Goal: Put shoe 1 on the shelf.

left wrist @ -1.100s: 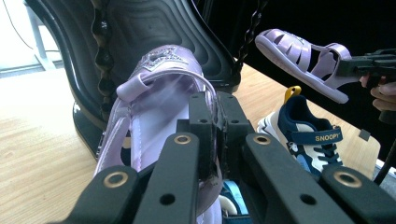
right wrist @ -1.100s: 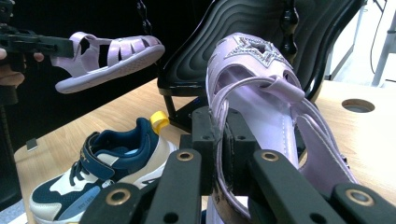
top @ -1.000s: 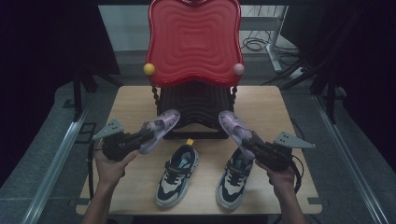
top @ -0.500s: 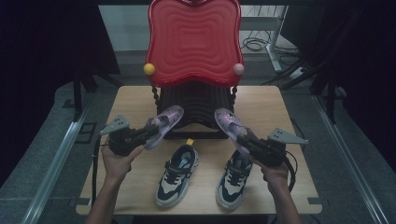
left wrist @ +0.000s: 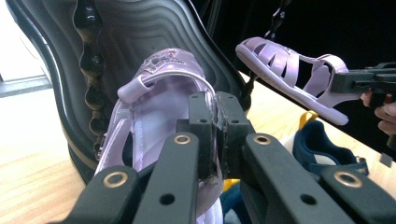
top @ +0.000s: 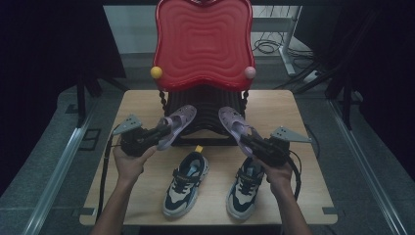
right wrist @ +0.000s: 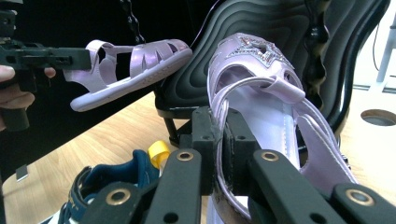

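**2 lilac sandals held aloft before the rack**

The left claw (top: 155,135) pinches the heel rim of 1 lilac sandal (top: 177,122); the right claw (top: 251,142) pinches its mate (top: 234,123). Both hang above the bench (top: 142,105), toes toward the black rack (top: 203,105). Judged advice: keep the soles level and advance slowly, clear of the 2 sneakers (top: 186,182) below. No containers appear.

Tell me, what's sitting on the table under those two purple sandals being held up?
A pair of navy sneakers on the wooden table, under the sandals in the left gripper and right gripper. The right sneaker's heel is hidden.
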Available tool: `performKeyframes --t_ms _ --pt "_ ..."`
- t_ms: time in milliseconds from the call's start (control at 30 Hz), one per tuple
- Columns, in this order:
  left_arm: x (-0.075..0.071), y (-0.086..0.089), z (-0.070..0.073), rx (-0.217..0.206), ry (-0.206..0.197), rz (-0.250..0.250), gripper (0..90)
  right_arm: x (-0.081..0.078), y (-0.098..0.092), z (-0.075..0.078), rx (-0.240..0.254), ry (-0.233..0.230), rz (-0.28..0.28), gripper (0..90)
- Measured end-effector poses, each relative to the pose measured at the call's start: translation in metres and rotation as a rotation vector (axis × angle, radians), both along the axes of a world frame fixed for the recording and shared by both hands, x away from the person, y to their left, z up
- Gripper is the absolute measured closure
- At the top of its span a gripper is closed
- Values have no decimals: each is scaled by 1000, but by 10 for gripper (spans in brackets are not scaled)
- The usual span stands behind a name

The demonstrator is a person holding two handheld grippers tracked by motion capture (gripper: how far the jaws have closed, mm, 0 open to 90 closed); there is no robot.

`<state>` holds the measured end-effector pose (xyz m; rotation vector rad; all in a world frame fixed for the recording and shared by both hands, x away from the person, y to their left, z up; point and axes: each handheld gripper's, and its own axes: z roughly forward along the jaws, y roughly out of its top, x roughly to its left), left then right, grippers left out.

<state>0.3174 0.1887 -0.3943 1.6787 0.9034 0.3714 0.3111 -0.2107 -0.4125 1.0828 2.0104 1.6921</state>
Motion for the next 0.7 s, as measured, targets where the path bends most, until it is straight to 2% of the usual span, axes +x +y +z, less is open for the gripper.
performKeyframes --t_ms 233,433,700 --pt "8 -11 2 49 -32 13 864 8 12 1 -3 2 -14 852" --pt "16 -17 2 52 -50 21 864 16 22 2 13 5 -33 852" --pt "26 -24 6 64 -91 45 864 25 37 3 0 -9 -56 852"
